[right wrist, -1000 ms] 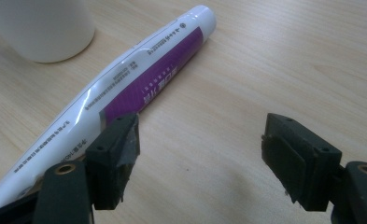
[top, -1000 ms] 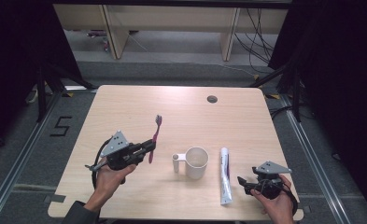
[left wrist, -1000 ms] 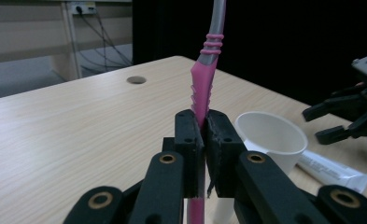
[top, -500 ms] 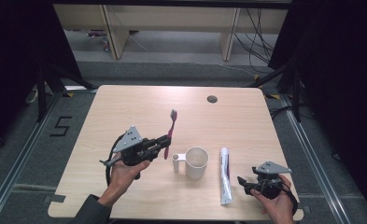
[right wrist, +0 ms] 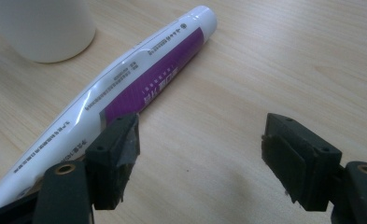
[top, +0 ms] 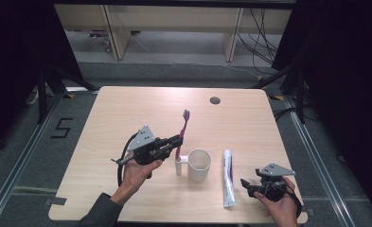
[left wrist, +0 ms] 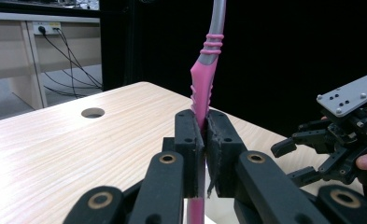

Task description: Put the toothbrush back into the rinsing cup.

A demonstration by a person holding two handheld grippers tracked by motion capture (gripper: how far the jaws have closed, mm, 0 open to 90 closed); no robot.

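- Left gripper [top: 178, 142] over table [top: 127, 109], left of centre, jaws pinching toothbrush [top: 181, 134] low on pink handle.
- Toothbrush held clear of tabletop, shaft tilted, bristle head up and toward far edge; lower end just above handle of mug [top: 199, 164].
- Left gripper view: pads [left wrist: 188, 140] pressed flat on both sides of pink grip, grey neck rising out of top of frame.
- White mug upright at centre, just right of left gripper, handle pointing left.
- Tube [top: 227, 177] flat on table right of mug, white with purple panel, lying near-to-far.
- Right gripper [top: 250, 185] near front-right corner, low over table, jaws spread, nothing between; one pad just beside tube, contact unclear.
- Round hole [top: 215, 100] near far edge.
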